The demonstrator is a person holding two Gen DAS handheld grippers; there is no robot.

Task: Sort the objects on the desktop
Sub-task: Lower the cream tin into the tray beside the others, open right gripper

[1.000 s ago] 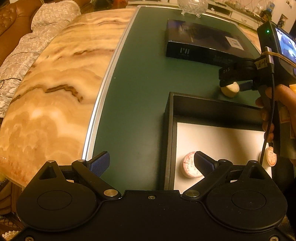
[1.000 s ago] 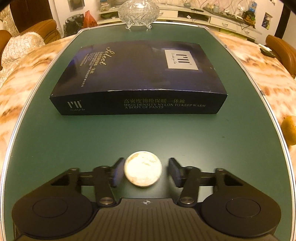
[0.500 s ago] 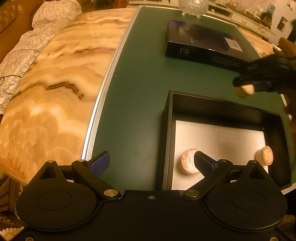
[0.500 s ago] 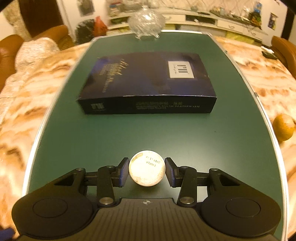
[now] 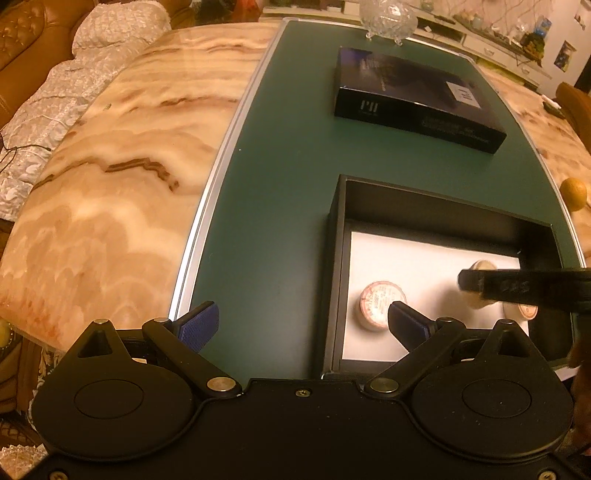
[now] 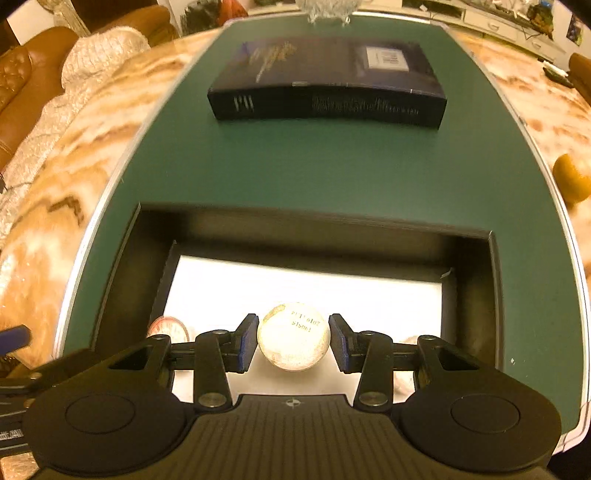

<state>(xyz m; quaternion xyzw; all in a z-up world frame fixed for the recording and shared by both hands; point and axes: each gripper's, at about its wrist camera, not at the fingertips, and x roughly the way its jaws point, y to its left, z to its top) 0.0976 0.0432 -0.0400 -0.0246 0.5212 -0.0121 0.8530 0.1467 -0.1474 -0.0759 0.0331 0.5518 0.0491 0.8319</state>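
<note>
Right hand-held gripper (image 6: 293,341) is clenched on a small round white tub (image 6: 293,336), its blue pads pressed against both sides, and holds it above the white floor of an open black box (image 6: 476,280). At about 9 o'clock from the tub, a pink-lidded tub (image 6: 170,326) lies inside the box; part of another shows at 3 o'clock behind the right finger. Left hand-held gripper (image 5: 301,321) hangs released and empty, fingers spread wide over the near left corner of the box (image 5: 334,258), one fingertip above the pink-lidded tub (image 5: 376,304). Beyond the box, at 12 o'clock, a long dark carton (image 6: 327,79) lies flat on the green counter (image 6: 332,166). Farther still stands a cut-glass bowl (image 5: 386,16). An orange fruit (image 6: 570,179) sits at 2 o'clock, on the marble edge.
</note>
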